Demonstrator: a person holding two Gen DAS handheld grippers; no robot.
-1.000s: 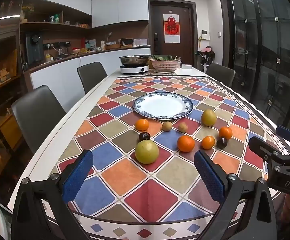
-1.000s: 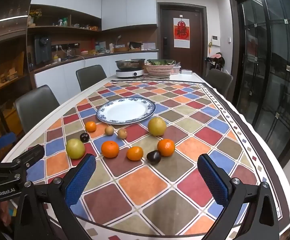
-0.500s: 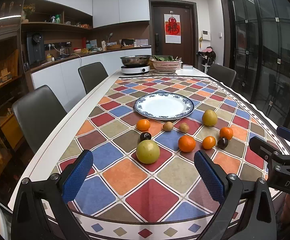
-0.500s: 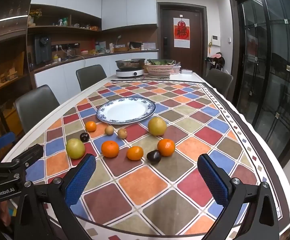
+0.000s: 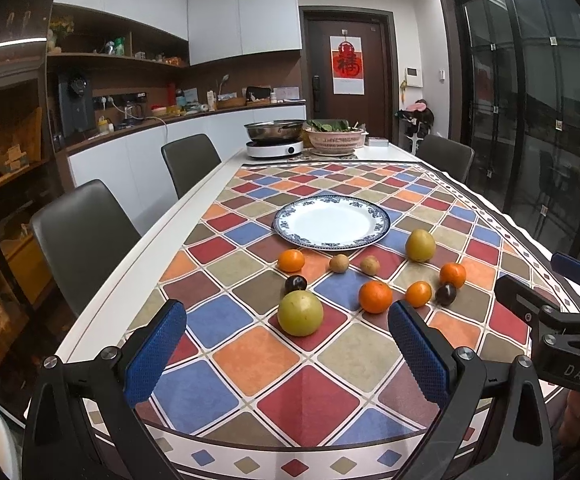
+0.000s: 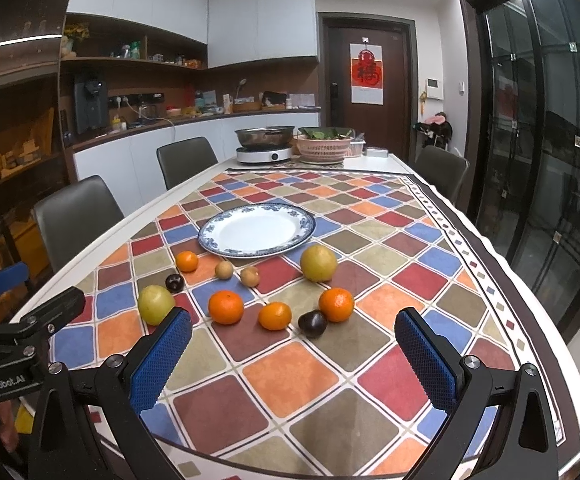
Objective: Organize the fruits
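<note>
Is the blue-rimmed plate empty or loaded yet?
Empty. The plate shows bare white; all the fruit, like the green apple, sits on the tablecloth.

Two wrist fisheyes, side by side at near table (image 5: 101, 308) end, facing down it, sharing plate (image 5: 290, 216)

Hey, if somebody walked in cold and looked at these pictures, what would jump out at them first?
Probably the tablecloth, a loud patchwork of coloured diamonds covering the long table. Next, the fruit scattered loose across it: oranges, greenish-yellow ones, small dark and brown ones. Just behind them sits an empty blue-rimmed plate, while both blue-padded tools hang open at the near edge.
</note>
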